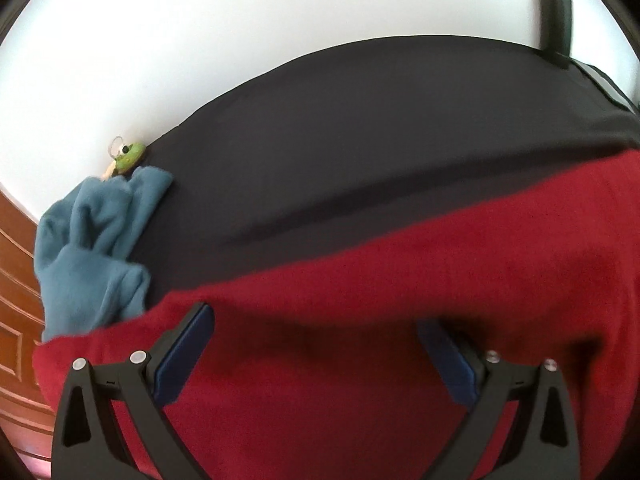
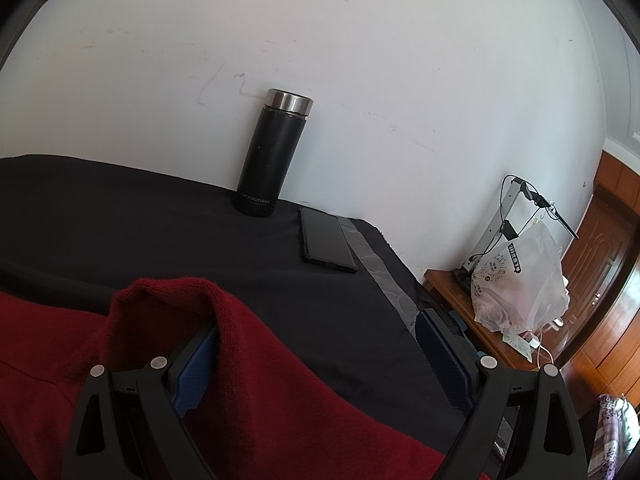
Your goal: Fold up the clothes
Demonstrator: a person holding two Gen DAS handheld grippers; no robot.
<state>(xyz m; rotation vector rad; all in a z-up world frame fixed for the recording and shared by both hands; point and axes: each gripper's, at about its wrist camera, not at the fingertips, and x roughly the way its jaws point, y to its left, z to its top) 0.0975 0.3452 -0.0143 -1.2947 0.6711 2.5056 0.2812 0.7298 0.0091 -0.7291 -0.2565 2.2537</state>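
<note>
A dark red knitted garment (image 1: 360,280) lies spread over the near part of a table covered in black cloth (image 1: 360,140). My left gripper (image 1: 316,320) hovers over it, open, with red fabric below both blue pads. In the right wrist view the red garment (image 2: 280,400) fills the lower left, and a raised fold of its edge humps up around the left finger (image 2: 196,364). My right gripper (image 2: 318,322) is open wide, its right finger (image 2: 440,348) over the black cloth (image 2: 160,220) near the table's right edge. A crumpled blue garment (image 1: 96,240) sits at the table's left edge.
A black thermos (image 2: 274,156) stands against the white wall at the back, with a dark phone (image 2: 326,240) lying beside it. A green frog keychain (image 1: 128,156) rests behind the blue garment. Right of the table, a low wooden stand (image 2: 448,284) carries a plastic bag (image 2: 520,280).
</note>
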